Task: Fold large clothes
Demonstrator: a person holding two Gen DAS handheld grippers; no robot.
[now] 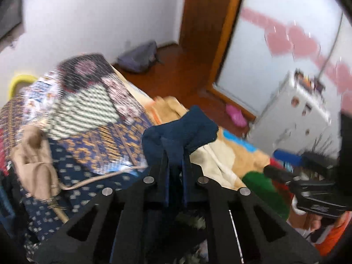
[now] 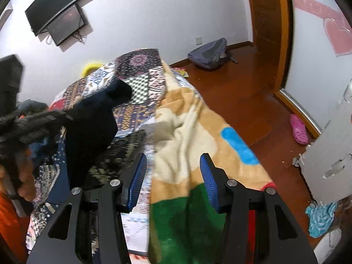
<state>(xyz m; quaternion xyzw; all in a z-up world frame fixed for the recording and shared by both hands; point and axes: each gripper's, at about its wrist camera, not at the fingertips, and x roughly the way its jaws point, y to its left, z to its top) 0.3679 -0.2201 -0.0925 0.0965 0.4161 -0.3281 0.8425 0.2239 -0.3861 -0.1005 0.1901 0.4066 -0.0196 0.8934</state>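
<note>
My left gripper is shut on a dark navy garment, which bunches above the fingertips and is lifted over the bed. In the right wrist view the same garment hangs from the left gripper at the left, draping down onto the patterned bedspread. My right gripper is open and empty, its blue pads apart above a beige, green and blue fleece blanket on the bed.
A beige handbag lies on the bed at left. A grey backpack and a pink shoe lie on the wooden floor. A white cabinet stands at right. Two screens hang on the wall.
</note>
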